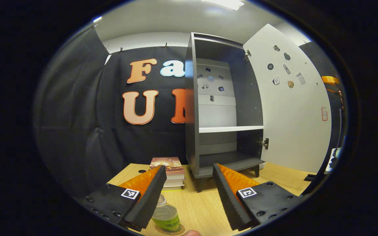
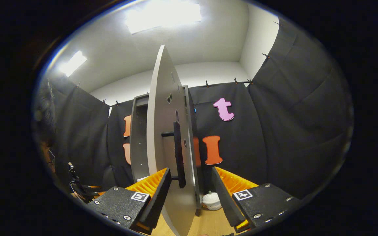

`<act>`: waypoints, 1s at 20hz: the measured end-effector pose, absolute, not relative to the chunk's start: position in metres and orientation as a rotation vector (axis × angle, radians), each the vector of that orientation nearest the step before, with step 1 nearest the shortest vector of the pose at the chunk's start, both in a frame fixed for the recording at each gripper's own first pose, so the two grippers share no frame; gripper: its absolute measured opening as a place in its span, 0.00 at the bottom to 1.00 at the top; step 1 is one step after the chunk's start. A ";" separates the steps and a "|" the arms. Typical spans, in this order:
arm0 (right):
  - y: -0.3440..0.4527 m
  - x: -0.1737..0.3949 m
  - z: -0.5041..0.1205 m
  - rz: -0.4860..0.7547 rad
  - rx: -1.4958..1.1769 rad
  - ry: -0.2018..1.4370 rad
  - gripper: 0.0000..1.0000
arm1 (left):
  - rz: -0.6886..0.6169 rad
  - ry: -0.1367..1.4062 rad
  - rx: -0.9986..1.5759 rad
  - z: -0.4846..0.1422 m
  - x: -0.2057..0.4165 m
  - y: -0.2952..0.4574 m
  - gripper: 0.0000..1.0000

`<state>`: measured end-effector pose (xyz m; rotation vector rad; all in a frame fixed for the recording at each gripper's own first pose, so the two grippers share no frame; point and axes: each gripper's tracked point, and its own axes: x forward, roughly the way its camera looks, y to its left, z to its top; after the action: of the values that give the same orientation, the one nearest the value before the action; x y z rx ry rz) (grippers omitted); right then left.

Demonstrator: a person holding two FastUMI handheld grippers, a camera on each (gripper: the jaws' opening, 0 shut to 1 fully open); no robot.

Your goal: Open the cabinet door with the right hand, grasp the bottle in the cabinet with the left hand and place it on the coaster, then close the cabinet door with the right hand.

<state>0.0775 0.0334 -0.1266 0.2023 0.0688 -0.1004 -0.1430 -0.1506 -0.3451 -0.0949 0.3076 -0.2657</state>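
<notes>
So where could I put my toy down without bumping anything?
The bare table between the bottle and the cabinet looks free, and so does the stretch on the other side, in front of the open door. Both cabinet shelves look bare too. It is crowded near the books and around the bottle, where the left tongs hover open.

Matt grey cabinet (image 1: 223,98), wood-grain table (image 1: 202,206), clear plastic bottle (image 1: 165,214)
</notes>
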 end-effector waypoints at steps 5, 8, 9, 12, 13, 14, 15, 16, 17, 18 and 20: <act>0.033 0.073 -0.136 -0.092 0.203 0.135 0.78 | -0.275 0.287 -0.092 -0.339 -0.139 -0.155 0.93; 0.033 0.071 -0.136 -0.085 0.207 0.141 0.79 | -0.272 0.282 -0.094 -0.340 -0.140 -0.151 0.93; 0.033 0.073 -0.135 -0.086 0.215 0.133 0.79 | -0.268 0.285 -0.094 -0.341 -0.139 -0.149 0.93; 0.030 0.078 -0.133 -0.095 0.201 0.118 0.80 | -0.253 0.289 -0.093 -0.344 -0.138 -0.142 0.93; 0.028 0.077 -0.134 -0.090 0.195 0.120 0.80 | -0.249 0.289 -0.091 -0.345 -0.137 -0.140 0.94; 0.028 0.078 -0.134 -0.086 0.198 0.114 0.80 | -0.249 0.287 -0.091 -0.344 -0.137 -0.140 0.93; 0.029 0.079 -0.134 -0.082 0.203 0.117 0.84 | -0.250 0.285 -0.090 -0.344 -0.138 -0.140 0.94; 0.028 0.078 -0.134 -0.088 0.211 0.119 0.80 | -0.252 0.284 -0.091 -0.344 -0.138 -0.140 0.93; 0.024 0.078 -0.133 -0.104 0.207 0.111 0.80 | -0.253 0.286 -0.093 -0.345 -0.138 -0.140 0.94; 0.020 0.081 -0.134 -0.114 0.200 0.109 0.81 | -0.256 0.288 -0.096 -0.346 -0.138 -0.141 0.94; 0.026 0.081 -0.142 -0.096 0.219 0.148 0.81 | -0.255 0.285 -0.095 -0.346 -0.139 -0.140 0.94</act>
<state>0.0806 0.0261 -0.1417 0.2186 0.1481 -0.0956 -0.1387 -0.1400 -0.3456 -0.0952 0.2848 -0.2550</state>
